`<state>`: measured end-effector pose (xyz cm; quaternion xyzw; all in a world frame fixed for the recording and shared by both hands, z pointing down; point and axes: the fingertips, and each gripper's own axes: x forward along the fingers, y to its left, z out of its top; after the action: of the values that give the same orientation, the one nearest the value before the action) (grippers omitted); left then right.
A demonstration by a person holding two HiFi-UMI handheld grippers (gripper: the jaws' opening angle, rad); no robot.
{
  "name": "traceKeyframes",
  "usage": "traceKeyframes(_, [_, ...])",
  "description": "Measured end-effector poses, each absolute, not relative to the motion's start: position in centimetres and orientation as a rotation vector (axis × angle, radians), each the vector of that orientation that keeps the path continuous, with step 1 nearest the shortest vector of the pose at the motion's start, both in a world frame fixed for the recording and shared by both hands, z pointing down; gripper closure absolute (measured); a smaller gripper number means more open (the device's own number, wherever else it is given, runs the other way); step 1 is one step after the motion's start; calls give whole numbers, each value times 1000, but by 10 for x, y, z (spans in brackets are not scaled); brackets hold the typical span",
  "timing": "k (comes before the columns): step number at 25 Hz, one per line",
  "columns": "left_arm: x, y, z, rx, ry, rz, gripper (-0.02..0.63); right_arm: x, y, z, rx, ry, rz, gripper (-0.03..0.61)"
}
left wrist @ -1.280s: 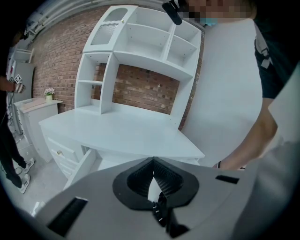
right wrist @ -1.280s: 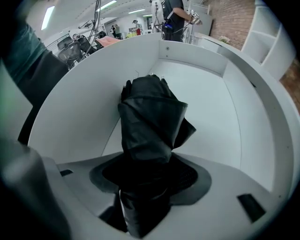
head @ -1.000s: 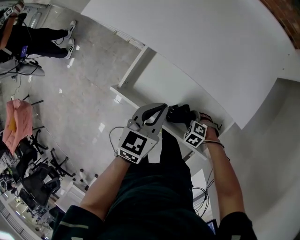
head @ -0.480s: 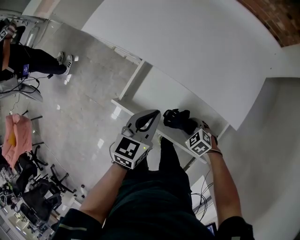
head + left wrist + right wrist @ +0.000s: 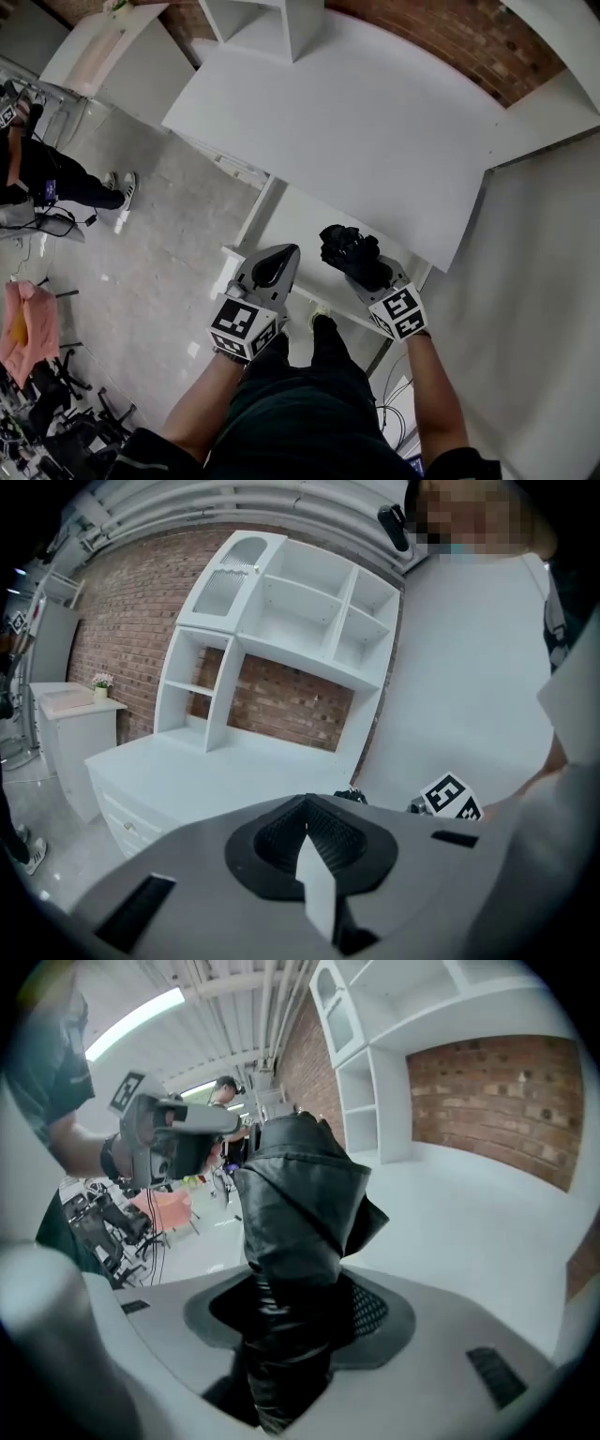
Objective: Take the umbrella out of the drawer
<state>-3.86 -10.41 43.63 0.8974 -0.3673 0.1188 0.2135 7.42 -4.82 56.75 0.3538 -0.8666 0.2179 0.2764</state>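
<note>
Black folded umbrella (image 5: 298, 1208) was clamped in the right gripper (image 5: 298, 1321), above a white drawer (image 5: 292, 217), left gripper (image 5: 307, 829) empty, fingers pressed together.

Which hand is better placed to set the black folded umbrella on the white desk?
Probably right: the right gripper grips the black folded umbrella near the white desk; the left gripper is empty.

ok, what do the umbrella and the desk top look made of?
Umbrella: thin black synthetic fabric, probably nylon or polyester. It shows a faint sheen and soft creased folds.
Desk top: white, smooth and matte, probably painted or laminated board. The surface is even, with no visible grain.
</note>
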Motion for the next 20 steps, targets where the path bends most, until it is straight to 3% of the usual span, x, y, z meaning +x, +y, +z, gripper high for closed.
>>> traceKeyframes(20, [-53, -126, 315, 2557, -983, 141, 607, 67, -83, 350, 1416, -2535, 313, 367])
